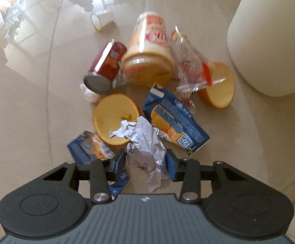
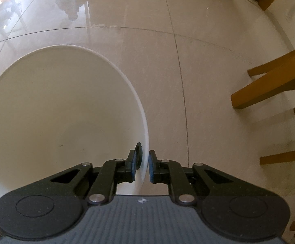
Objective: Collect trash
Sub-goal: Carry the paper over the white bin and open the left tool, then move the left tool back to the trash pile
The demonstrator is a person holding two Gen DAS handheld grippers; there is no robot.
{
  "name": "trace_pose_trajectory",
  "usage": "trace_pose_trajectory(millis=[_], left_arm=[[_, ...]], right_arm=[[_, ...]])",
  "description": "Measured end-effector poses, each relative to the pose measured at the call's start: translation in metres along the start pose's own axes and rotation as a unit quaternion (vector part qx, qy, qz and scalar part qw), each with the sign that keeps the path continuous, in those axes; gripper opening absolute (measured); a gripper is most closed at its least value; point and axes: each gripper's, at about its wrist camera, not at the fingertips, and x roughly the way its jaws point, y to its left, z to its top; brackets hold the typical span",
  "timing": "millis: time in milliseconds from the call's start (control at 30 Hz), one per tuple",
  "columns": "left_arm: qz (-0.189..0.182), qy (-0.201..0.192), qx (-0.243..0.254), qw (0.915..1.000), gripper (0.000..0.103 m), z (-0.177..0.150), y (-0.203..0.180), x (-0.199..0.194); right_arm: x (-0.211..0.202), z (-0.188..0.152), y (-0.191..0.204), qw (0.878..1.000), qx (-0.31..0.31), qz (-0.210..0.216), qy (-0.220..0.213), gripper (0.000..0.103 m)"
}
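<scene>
A pile of trash lies on the glossy floor in the left wrist view. A crumpled white paper sits between the blue pads of my left gripper, which is shut on it. Behind it are an orange peel half, a blue juice carton, a red can, a yellow cup, a clear wrapper and a second peel. A flattened blue carton lies under the left finger. My right gripper is shut on the rim of the white bin.
The white bin stands to the right of the pile. Wooden chair legs stand on the floor to the right of the bin. A small white object with a yellow band lies beyond the pile.
</scene>
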Motion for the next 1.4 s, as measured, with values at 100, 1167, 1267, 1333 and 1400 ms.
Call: trace_pose_trajectory(millis=[100,1167,1267,1333,1400], left_arm=[[-0.005,0.004,0.012,0.9999,0.041,0.016,-0.005,-0.028],[-0.109,-0.082,0.237,0.9617,0.059,0.212,-0.127,-0.202],[-0.121,-0.092,0.23,0.9613,0.072,0.212,-0.131,-0.202],[-0.115,-0.095,0.218,0.9646,0.083,0.213,-0.129,-0.202],[-0.111,-0.099,0.207,0.967,0.084,0.21,-0.127,-0.197]], right_arm=[[0.004,0.003,-0.007,1.0,0.022,0.012,0.008,0.014],[0.037,0.021,-0.042,0.998,0.031,0.054,0.031,0.01],[0.037,0.02,-0.042,0.998,0.029,0.057,0.028,0.01],[0.037,0.019,-0.043,0.998,0.028,0.059,0.026,0.01],[0.035,0.016,-0.043,0.997,0.029,0.06,0.025,0.01]])
